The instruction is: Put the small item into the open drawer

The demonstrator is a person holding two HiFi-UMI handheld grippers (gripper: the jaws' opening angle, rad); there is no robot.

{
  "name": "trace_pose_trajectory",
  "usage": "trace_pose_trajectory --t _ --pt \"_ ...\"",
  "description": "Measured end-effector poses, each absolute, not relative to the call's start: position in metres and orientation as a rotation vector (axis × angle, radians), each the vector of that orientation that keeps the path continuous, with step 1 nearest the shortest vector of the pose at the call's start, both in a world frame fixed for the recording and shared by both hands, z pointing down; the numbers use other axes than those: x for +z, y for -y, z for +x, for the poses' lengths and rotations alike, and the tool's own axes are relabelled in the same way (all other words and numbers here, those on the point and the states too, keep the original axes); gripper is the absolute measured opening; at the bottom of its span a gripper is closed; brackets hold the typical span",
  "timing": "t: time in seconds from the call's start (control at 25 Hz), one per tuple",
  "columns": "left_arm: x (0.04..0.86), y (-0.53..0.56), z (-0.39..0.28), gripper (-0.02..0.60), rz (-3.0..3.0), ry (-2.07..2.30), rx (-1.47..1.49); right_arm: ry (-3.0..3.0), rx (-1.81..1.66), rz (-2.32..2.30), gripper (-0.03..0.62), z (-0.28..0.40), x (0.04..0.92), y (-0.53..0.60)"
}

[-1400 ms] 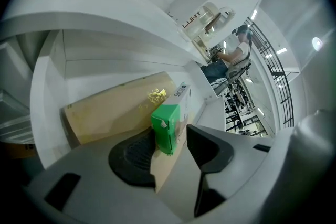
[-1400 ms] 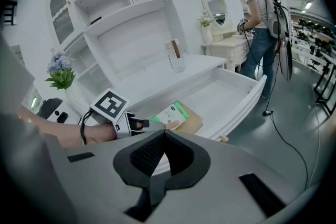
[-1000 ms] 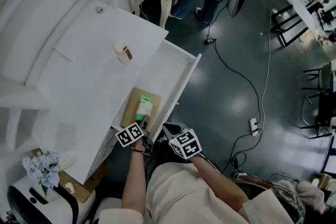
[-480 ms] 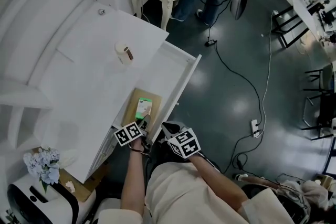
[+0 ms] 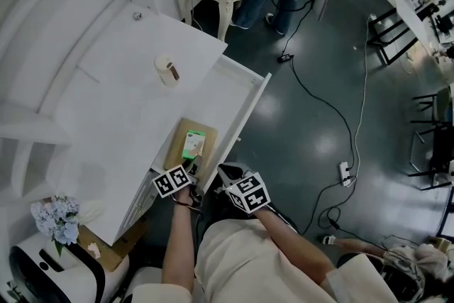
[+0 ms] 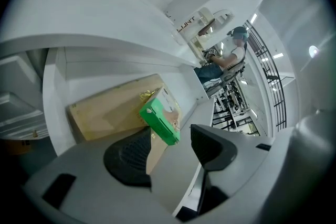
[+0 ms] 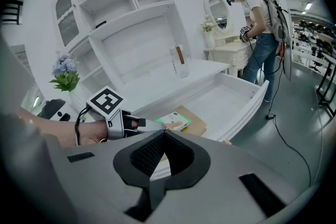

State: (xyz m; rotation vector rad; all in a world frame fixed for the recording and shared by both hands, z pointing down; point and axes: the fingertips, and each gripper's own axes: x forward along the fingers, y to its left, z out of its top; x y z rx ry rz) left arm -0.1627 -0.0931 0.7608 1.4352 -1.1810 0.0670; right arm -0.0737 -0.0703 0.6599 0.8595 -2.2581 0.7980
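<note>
The left gripper is released: its jaws are spread wide and neither pad presses on anything. Just ahead of its tips, a little towards the left pad, the small green cardboard box lies on a flat tan cardboard sheet inside the open white drawer. The box's near corner reaches between the tips, apparently touching neither. The item looks delivered, so I judge the step in hand to be getting clear of it.

To do that well, draw the left gripper straight back along its own jaw line with the jaws at full spread. Sideways drift risks the left pad clipping that near corner and skidding the light box or the loose sheet under it. Lift only once the tips are behind the box, then rise over the drawer's front wall.

The right gripper is clenched on nothing. It hangs to the right of the left one, outside the drawer front, and has no part to play here.
</note>
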Motion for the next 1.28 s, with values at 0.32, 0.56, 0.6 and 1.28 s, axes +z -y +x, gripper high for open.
trace_pose_trajectory --t 0.32,0.56,0.6,1.28 --pt "0.751 0.088 -0.164 0.250 1.466 1.201 0.073 2.270 0.788 0.844 0.023 -0.077 0.658 0.066" --pt "0.724 0.090 -0.168 0.250 1.535 1.245 0.051 2.277 0.790 0.830 0.023 -0.078 0.660 0.063" --pt "0.717 0.091 -0.170 0.250 1.544 1.257 0.032 2.278 0.789 0.828 0.023 -0.079 0.659 0.063" --pt "0.668 0.060 -0.188 0.250 1.780 1.426 0.278 2.294 0.768 0.817 0.025 -0.080 0.658 0.068"
